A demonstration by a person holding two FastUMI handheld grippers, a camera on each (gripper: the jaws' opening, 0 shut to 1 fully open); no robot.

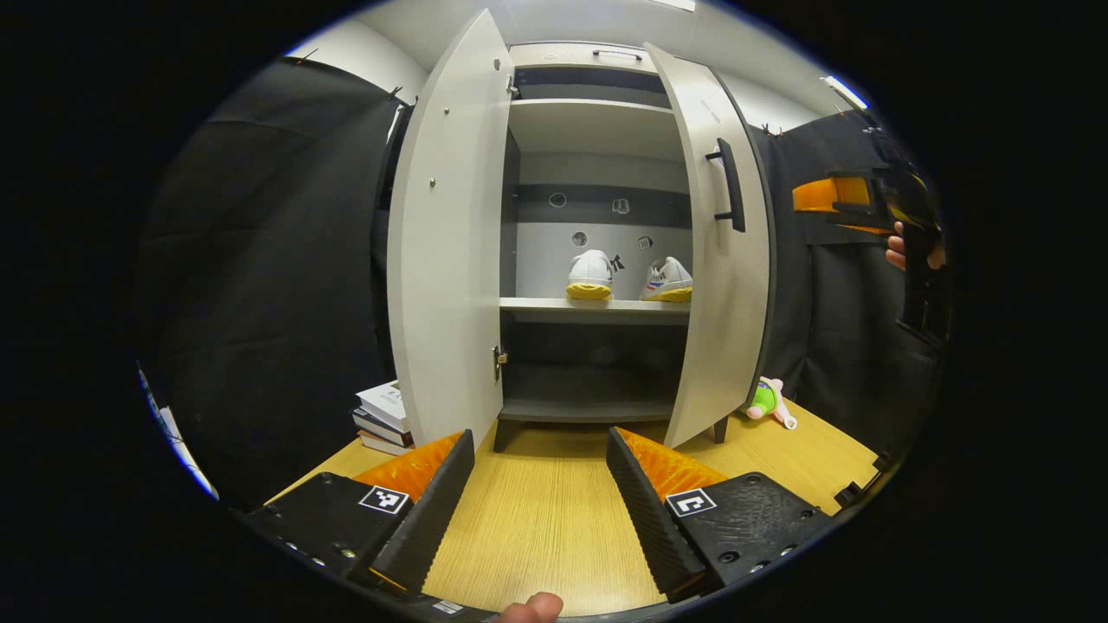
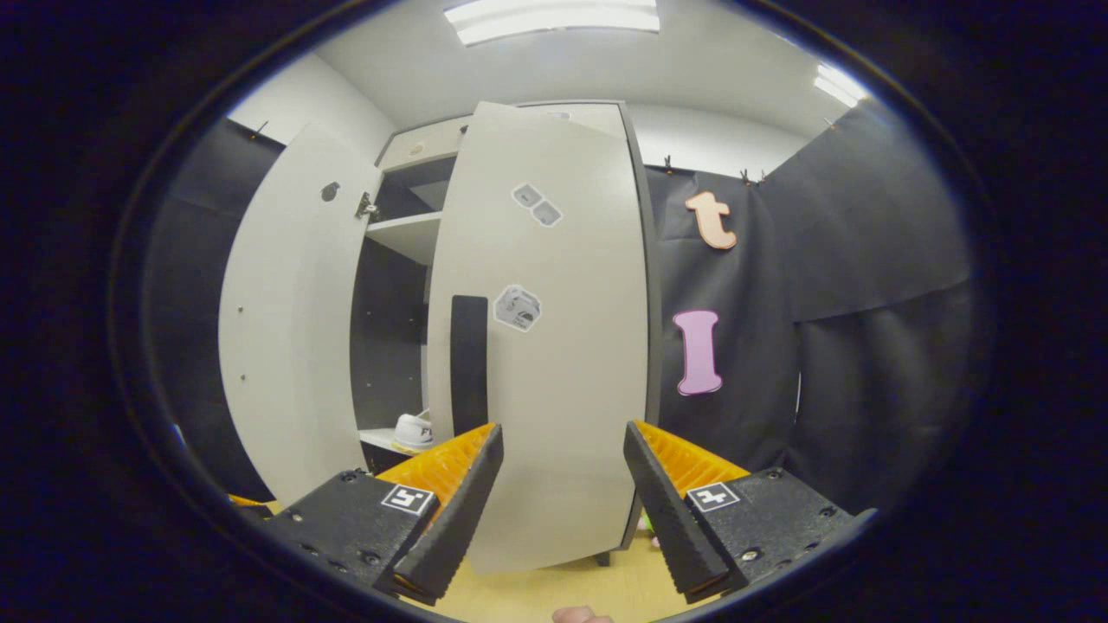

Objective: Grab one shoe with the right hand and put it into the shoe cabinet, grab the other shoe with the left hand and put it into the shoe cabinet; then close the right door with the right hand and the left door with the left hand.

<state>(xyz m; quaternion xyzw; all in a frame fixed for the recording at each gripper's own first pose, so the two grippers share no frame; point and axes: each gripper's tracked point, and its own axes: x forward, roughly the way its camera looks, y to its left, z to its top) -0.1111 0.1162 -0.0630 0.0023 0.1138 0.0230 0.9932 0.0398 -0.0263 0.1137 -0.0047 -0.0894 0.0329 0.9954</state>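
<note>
- Facing the shoe cabinet [image 1: 597,121], both doors ajar, both shoes [image 1: 591,275] side by side on the middle shelf [image 1: 594,305].
- Left tongs [image 1: 540,472] released, empty above the table [image 1: 545,510].
- Right tongs [image 2: 563,467] released, near the right door [image 2: 563,346].
- Probably light, stiff panel; best pushed flat beside the handle [image 2: 469,350].

left gripper [image 1: 540,484]: two wedge-shaped fingers with ribbed inner faces, on black blocks
left gripper markings: a small square black-and-white tag on each block; round screws along the block edges
right gripper [image 2: 563,484]: same build, ribbed wedge fingers, black blocks with screws
right gripper markings: a square tag on each block
person: a fingertip [image 1: 530,607] at the bottom edge
</note>
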